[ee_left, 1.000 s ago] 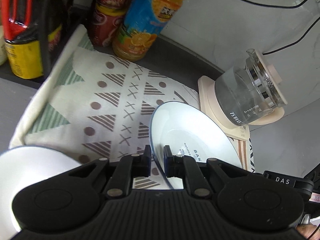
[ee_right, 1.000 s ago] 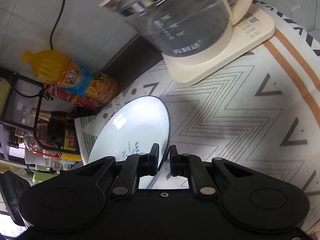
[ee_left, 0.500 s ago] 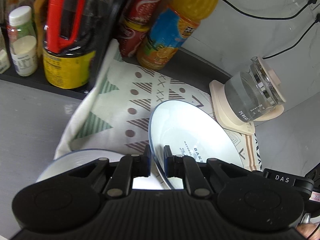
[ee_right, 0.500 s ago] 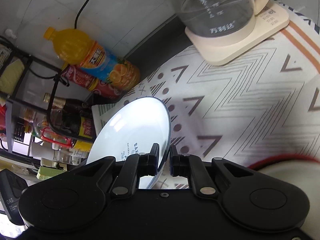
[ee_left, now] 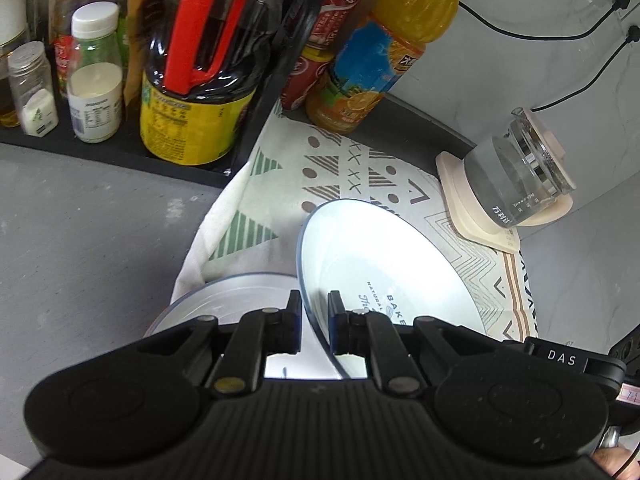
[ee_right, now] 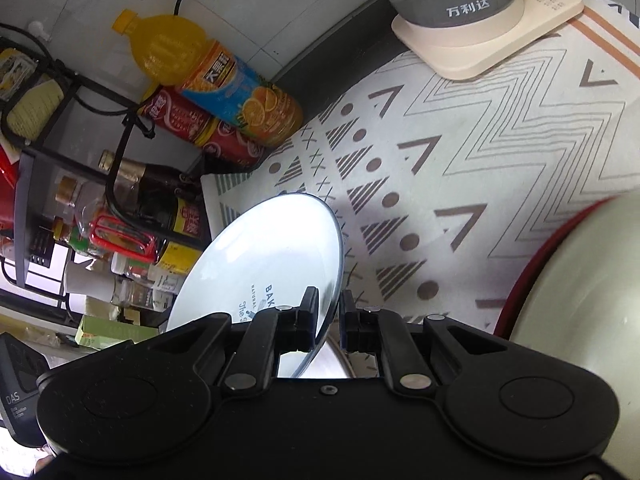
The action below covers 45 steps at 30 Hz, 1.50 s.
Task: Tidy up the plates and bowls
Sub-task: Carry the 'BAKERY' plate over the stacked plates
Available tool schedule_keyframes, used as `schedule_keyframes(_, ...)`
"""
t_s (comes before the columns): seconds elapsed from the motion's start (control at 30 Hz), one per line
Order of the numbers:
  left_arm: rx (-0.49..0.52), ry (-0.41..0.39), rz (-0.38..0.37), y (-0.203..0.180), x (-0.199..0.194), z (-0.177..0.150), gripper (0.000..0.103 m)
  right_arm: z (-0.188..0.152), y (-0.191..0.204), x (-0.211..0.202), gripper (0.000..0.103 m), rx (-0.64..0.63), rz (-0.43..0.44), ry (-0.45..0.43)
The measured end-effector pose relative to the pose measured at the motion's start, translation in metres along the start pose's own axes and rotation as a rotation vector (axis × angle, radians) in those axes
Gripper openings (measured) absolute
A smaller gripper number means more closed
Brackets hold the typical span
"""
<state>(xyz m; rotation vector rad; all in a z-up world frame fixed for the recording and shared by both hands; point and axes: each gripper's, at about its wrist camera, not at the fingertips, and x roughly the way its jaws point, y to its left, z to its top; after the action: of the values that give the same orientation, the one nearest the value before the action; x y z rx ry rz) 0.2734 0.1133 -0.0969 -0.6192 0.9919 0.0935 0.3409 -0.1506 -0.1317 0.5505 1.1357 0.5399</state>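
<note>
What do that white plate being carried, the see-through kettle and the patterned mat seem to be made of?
Plate: likely glazed ceramic or opal glass; glossy white, thin bluish rim, bright glare, printed lettering.
Kettle: clear glass body by the look, with a shiny metal band and a matte cream base, probably plastic.
Mat: woven cloth, matte, with a soft folded edge and printed triangles and zigzags.

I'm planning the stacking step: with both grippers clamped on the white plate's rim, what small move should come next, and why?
Probably carry the white plate a little further over the second white dish below the left gripper, then lower it. Left gripper and right gripper each pinch opposite rim edges, and the plate hangs tilted above the patterned cloth, not yet centred over that dish.
</note>
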Motion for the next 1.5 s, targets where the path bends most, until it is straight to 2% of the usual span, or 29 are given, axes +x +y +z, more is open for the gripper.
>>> schedule_keyframes(0.47, -0.029, 0.033, -0.016, 0.032, -0.007, -0.027, 0.010, -0.040, 0.013, 0.002, 0.011, -0.081, -0.052, 0.009)
schedule_keyframes(0.83, -0.042, 0.091, -0.026, 0.047, -0.005, -0.052, 0.010, -0.070, 0.018, -0.003, 0.011, -0.171, -0.108, 0.008)
schedule_keyframes(1.5, -0.061, 0.161, 0.005, 0.064, 0.014, -0.069, 0.015, -0.095, 0.026, 0.007, 0.010, -0.283, -0.199, -0.008)
